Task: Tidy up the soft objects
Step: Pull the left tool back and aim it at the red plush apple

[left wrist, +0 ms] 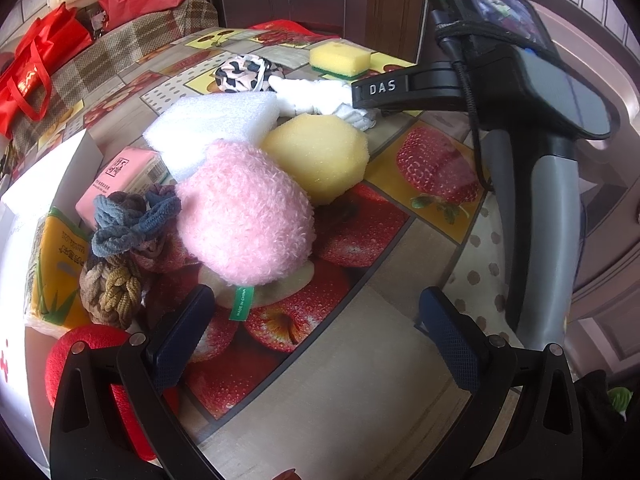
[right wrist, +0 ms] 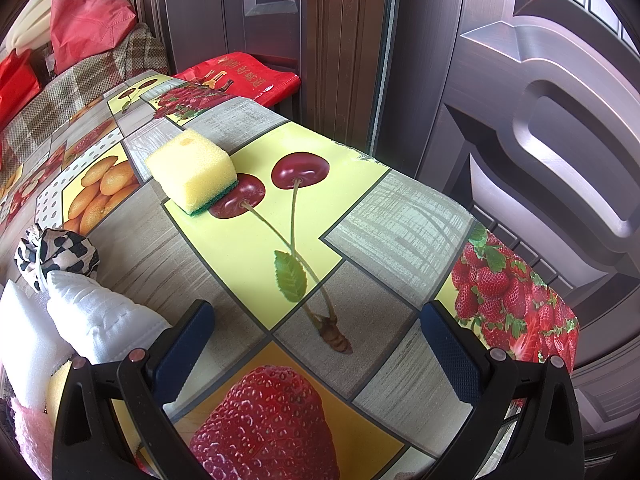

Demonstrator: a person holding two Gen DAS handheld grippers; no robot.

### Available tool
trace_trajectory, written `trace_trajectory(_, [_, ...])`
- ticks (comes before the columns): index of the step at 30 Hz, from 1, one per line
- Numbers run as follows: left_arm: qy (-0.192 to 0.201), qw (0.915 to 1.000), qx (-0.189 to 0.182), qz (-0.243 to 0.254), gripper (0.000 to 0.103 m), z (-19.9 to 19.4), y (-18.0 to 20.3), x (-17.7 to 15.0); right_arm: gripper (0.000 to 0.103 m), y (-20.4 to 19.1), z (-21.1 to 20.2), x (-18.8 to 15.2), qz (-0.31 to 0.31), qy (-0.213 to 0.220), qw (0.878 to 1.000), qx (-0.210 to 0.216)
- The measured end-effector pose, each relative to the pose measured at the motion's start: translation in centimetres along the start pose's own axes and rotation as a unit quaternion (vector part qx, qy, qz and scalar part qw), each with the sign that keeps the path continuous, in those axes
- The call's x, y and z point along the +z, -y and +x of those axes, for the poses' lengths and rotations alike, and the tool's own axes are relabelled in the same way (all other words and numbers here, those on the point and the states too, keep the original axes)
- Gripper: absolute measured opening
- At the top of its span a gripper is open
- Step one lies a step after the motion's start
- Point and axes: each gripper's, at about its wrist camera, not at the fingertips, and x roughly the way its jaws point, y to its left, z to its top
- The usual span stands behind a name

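Hovering over a fruit-print tablecloth (right wrist: 256, 240), both grippers stand spread and empty.
Left gripper (left wrist: 316, 334) faces the pink fluffy mitt (left wrist: 244, 216) just ahead; right gripper (right wrist: 316, 344) has a white cloth (right wrist: 100, 320) crowding its left finger, yellow sponge (right wrist: 192, 168) beyond.

The surface (right wrist: 256, 240) wears a cloth printed with fruit panels: red strawberries, dark red cherries on pale yellow, oranges, red apples, grey wood-grain squares and dotted cream squares. On it lie a fluffy pink mitt (left wrist: 244, 216) with a green tag, a pale yellow sponge (left wrist: 320, 156), a white foam block (left wrist: 212, 124), a white cloth (left wrist: 316, 94), a yellow sponge with a green underside (right wrist: 192, 168), and a black-and-cream spotted scrunchie (left wrist: 244, 74). Hair ties (left wrist: 120, 248) come in grey-blue, brown and mustard. A tissue pack (left wrist: 124, 176) is pink, a ball (left wrist: 84, 364) red. Both tools have black frames with dark blue pads (left wrist: 180, 336).
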Motion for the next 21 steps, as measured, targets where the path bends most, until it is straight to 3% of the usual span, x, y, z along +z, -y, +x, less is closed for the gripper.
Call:
trace_trajectory(3, [0.013, 0.9999, -0.006, -0.002, 0.103, -0.9, 0.1, -0.2, 0.103, 0.0, 0.0, 0.0, 0.0, 0.0, 1.0, 0.0])
trace_trajectory(5, [0.048, 0.9989, 0.002, 0.0, 0.102, -1.6, 0.2, -0.3, 0.103, 0.0, 0.0, 0.0, 0.0, 0.0, 1.0, 0.0])
trace_trajectory(12, [0.109, 0.9938, -0.002, -0.022, 0.103, -5.0, -0.5, 0.0, 0.103, 0.0, 0.0, 0.0, 0.0, 0.0, 1.0, 0.0])
trace_trajectory(17, [0.186, 0.9817, 0.01, -0.039, 0.103, -9.4, -1.3, 0.1, 0.103, 0.0, 0.0, 0.0, 0.0, 0.0, 1.0, 0.0])
trace_trajectory(21, [0.219, 0.971, 0.044, -0.086, 0.103, -13.1, -4.3, -0.3, 0.103, 0.0, 0.0, 0.0, 0.0, 0.0, 1.0, 0.0])
